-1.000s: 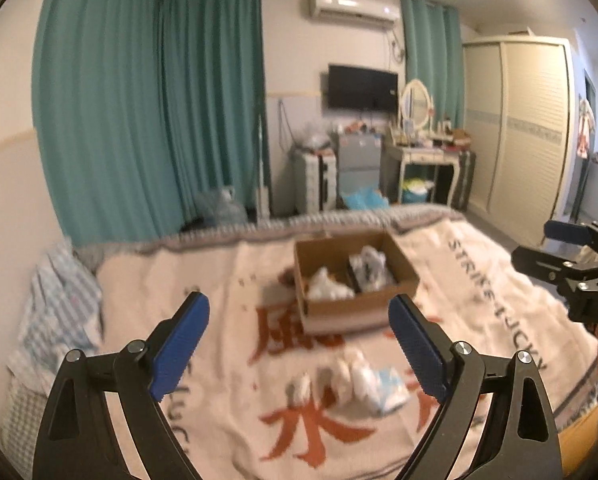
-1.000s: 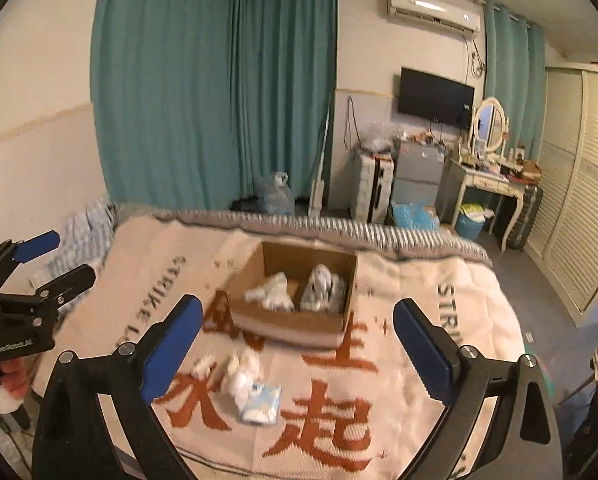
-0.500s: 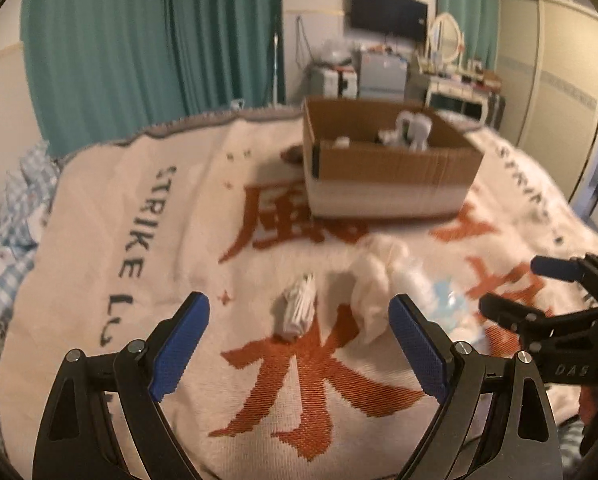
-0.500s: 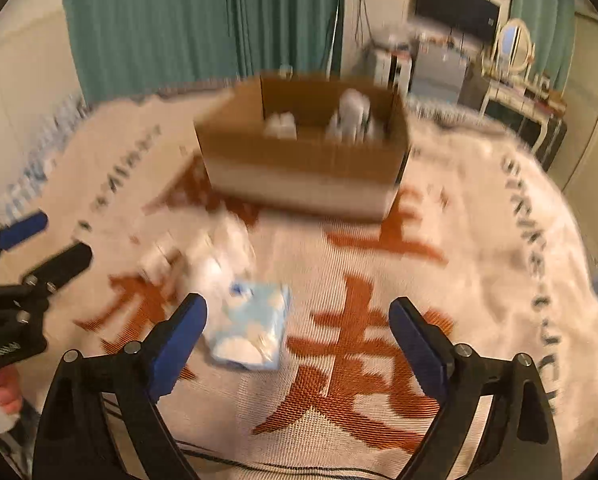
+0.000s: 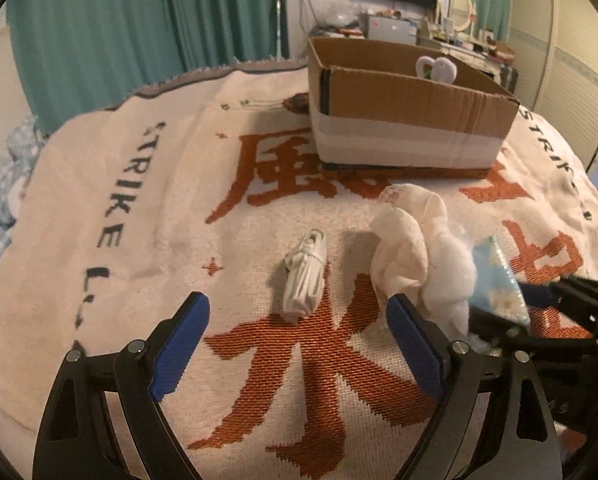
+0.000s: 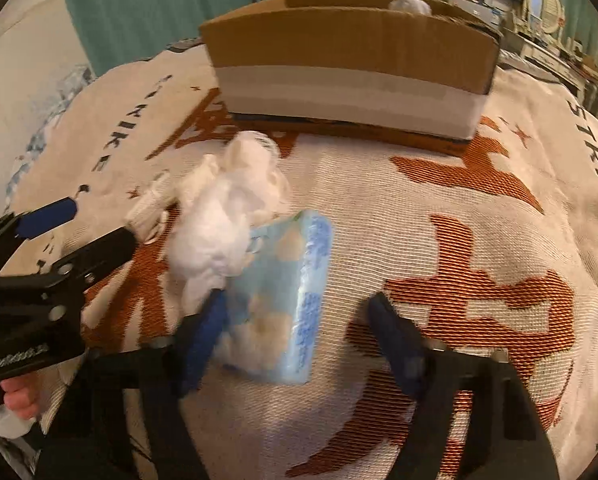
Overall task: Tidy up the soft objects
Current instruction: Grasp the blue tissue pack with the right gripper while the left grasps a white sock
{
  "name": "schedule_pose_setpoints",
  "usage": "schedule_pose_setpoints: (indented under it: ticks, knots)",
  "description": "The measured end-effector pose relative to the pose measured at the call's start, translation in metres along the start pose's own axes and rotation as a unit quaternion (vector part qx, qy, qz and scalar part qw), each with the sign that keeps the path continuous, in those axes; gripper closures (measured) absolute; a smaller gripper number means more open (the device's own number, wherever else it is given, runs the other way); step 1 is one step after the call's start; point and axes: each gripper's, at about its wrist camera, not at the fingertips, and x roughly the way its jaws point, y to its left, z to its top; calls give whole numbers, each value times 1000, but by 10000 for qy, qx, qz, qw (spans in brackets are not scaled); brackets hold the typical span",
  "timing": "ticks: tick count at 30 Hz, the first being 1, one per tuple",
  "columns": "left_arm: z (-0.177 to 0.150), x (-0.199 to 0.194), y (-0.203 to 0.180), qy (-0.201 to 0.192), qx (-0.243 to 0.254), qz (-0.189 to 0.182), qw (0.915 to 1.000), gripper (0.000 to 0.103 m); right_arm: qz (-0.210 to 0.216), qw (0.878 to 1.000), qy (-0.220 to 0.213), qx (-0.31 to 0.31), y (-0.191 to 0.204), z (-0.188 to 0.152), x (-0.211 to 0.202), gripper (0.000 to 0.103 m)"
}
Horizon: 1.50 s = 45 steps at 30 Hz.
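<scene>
Pale blue tissue pack [image 6: 283, 304] lies between my right gripper's [image 6: 295, 344] wide-open fingers, ungripped. My left gripper [image 5: 295, 344] gapes empty near rolled white socks [image 5: 304, 280].

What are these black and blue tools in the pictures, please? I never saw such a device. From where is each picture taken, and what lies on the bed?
There is no robot: a person holds one two-finger gripper in each hand, with a camera on each looking forward along its fingers. One picture is from the left gripper, the other from the right gripper. Both are open and hold nothing. On the blanket lie a rolled white sock, a pile of white soft things and a light blue packet, which sits between the right gripper's fingers. Behind them stands a cardboard box with some soft things inside.
</scene>
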Motion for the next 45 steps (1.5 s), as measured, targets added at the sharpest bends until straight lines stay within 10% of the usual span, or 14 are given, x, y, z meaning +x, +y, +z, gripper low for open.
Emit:
schedule_pose_setpoints:
  ticks: [10,19,34,45]
  knots:
    - [-1,-40,-43,-186,220,-116,9995,13,-395,9962,-671,382,-34,0,-71,72]
    - [1,-13,-100,182,613,-766,9950,33,-459,9917,-889,808,-67,1,-97,72]
    - [8,29,-95,512,482,-1078,9917,75,-255,9945,-629,800,-69,9,-63,72]
    - [11,-29,-88,92,471,-1077,9930,76,-31,9911,-921,957,-64,4,-114,72]
